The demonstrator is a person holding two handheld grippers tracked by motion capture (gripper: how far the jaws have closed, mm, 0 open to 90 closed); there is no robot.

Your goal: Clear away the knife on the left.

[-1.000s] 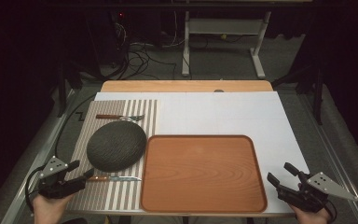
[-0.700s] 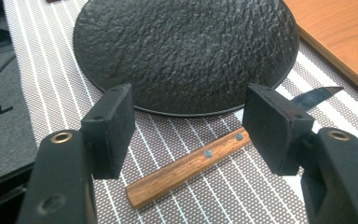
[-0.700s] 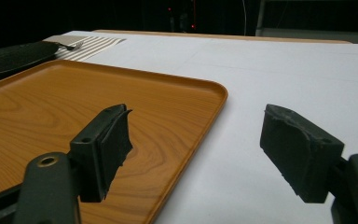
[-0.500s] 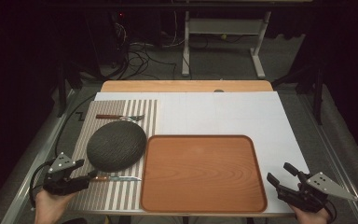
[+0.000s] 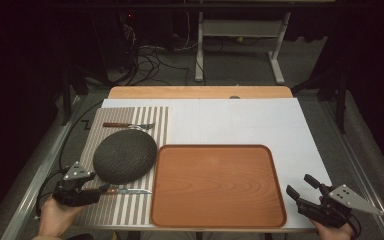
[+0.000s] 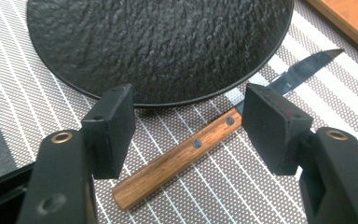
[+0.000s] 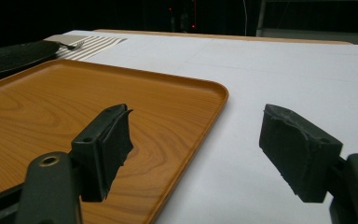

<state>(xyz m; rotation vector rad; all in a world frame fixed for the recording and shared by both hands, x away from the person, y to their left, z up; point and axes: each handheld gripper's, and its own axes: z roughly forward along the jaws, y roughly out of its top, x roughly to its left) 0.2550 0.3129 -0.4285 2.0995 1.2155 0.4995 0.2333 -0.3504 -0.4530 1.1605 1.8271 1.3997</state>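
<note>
Left gripper (image 6: 189, 123) moved up over knife (image 6: 177, 156) handle, jaws apart, right gripper (image 7: 193, 154) apart beside tray (image 7: 186, 88) edge

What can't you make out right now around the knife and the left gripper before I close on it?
- Knife: in the left gripper view the right jaw pad covers where handle meets blade; whether the blade touches the black plate is unclear.
- Left gripper: in the high view it hides the knife handle, so its height above the striped mat can't be judged.
- Fork: too small in the high view for detail.
- Right gripper: open, beside the tray.
</note>
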